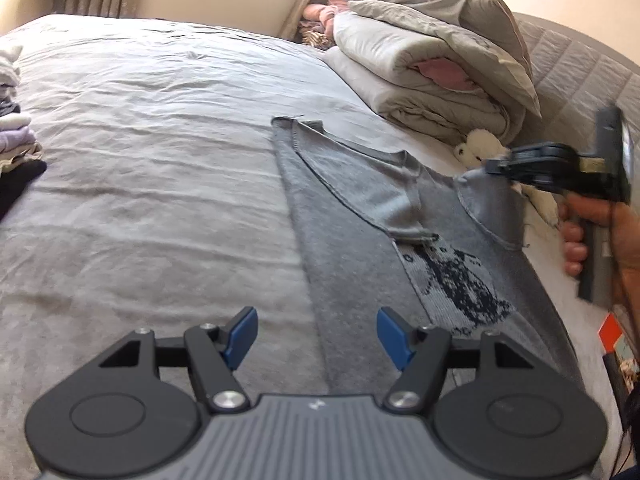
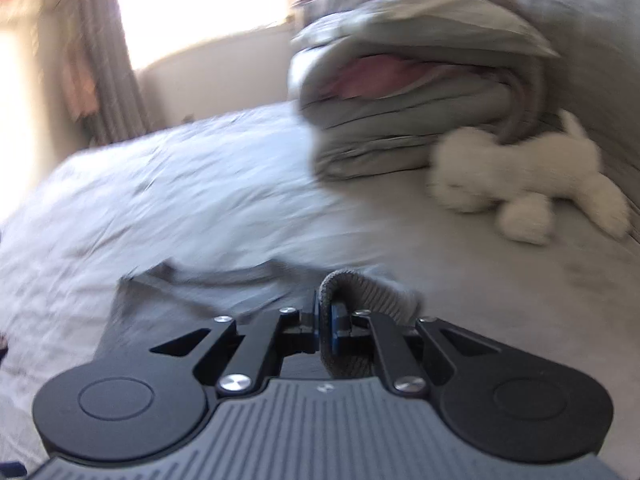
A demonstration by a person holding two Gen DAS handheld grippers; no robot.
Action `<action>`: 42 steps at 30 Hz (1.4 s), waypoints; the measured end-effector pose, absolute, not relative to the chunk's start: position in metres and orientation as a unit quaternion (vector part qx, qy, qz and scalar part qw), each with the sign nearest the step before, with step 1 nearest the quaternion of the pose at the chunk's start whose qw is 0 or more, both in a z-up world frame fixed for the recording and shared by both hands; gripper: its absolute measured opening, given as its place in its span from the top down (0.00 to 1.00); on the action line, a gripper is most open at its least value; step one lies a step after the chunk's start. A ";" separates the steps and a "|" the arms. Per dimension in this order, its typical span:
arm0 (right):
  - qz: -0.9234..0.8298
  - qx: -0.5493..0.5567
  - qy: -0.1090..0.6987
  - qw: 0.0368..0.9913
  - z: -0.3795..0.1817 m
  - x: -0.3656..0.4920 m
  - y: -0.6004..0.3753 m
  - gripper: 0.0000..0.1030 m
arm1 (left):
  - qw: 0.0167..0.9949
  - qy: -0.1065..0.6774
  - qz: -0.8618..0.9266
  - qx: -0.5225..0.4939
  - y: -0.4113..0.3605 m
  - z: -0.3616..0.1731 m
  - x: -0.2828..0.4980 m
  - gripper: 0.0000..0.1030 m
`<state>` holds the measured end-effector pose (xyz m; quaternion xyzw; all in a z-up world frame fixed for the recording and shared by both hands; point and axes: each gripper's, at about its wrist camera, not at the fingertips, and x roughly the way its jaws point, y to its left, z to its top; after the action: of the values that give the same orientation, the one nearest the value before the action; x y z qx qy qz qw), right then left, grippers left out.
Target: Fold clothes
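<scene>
- While the grey knit sweater (image 1: 360, 248) lies flat on the bed sheet (image 1: 140, 160), centre-right in the left wrist view, the step in hand looks like folding its right side or sleeve over toward the middle.
- Sweater is inside out by the look of the seams; dark printed pattern (image 1: 456, 280) shows at lower right of the garment, one sleeve already lies across the body.
- Right gripper (image 2: 327, 316) is clenched on a ribbed edge of the sweater, probably a cuff or hem; fabric bulges out above the pads at lower centre of the right wrist view.
- In the left wrist view the right gripper (image 1: 490, 166) sits at the right edge of frame, lifting a corner of cloth off the bed; a hand (image 1: 600, 232) holds its handle.
- Left gripper (image 1: 316, 336) is released, jaws spread wide, nothing between the blue pads (image 1: 242, 334); it hovers above the sweater's near left edge, bottom centre.
- To do it well: carry the pinched edge low and straight across, keep the fold line parallel to the side seam, pin the body with the free gripper so it does not drag.
- Risk: white plush toy (image 2: 520, 192) and the folded bedding pile (image 2: 420, 120) sit near, upper right; keep the cloth clear of them.
- Right wrist view is blurred, fine detail uncertain.
</scene>
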<state>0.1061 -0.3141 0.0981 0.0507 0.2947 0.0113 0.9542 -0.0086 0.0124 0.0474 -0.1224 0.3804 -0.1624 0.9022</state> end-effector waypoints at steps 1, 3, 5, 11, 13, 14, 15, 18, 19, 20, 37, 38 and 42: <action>0.015 0.037 0.300 0.953 0.095 0.111 -0.296 0.92 | 0.901 0.382 -0.161 -0.126 0.015 0.047 -0.008 0.35; 0.024 0.013 0.312 0.950 0.085 0.122 -0.259 0.93 | 0.900 0.384 -0.160 -0.134 0.019 0.048 -0.007 0.35; 0.034 -0.009 0.328 0.944 0.073 0.132 -0.225 0.93 | 0.898 0.387 -0.156 -0.140 0.023 0.047 -0.006 0.35; 0.074 -0.030 0.376 0.923 0.039 0.143 -0.181 0.82 | 0.886 0.404 -0.155 -0.165 0.032 0.043 -0.002 0.35; 0.096 -0.020 0.358 0.928 0.049 0.134 -0.188 0.70 | 0.886 0.402 -0.157 -0.169 0.034 0.045 -0.003 0.35; 0.106 -0.011 0.348 0.931 0.055 0.130 -0.195 0.58 | 0.887 0.401 -0.156 -0.170 0.034 0.046 -0.003 0.35; 0.112 0.002 0.336 0.935 0.063 0.126 -0.204 0.55 | 0.887 0.399 -0.155 -0.170 0.034 0.046 -0.003 0.35; 0.090 0.039 0.306 0.947 0.085 0.120 -0.243 0.54 | 0.887 0.398 -0.155 -0.178 0.037 0.048 -0.002 0.35; 0.077 0.054 0.301 0.949 0.090 0.120 -0.257 0.54 | 0.887 0.397 -0.154 -0.179 0.037 0.049 -0.002 0.35; 0.066 0.070 0.300 0.949 0.092 0.120 -0.270 0.54 | 0.888 0.395 -0.154 -0.180 0.038 0.049 -0.002 0.35; 0.138 0.128 0.370 0.910 0.048 0.114 -0.265 0.54 | 0.886 0.402 -0.153 -0.175 0.037 0.046 -0.001 0.35; 0.168 0.133 0.367 0.905 0.050 0.109 -0.257 0.54 | 0.886 0.402 -0.153 -0.173 0.037 0.046 -0.002 0.35; 0.226 0.123 0.354 0.899 0.059 0.100 -0.239 0.54 | 0.886 0.401 -0.153 -0.176 0.038 0.046 -0.001 0.35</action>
<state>0.0997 -0.2388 0.0589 0.1229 0.3543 0.2265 0.8989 -0.0012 0.0376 0.0460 -0.1758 0.4013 -0.1526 0.8858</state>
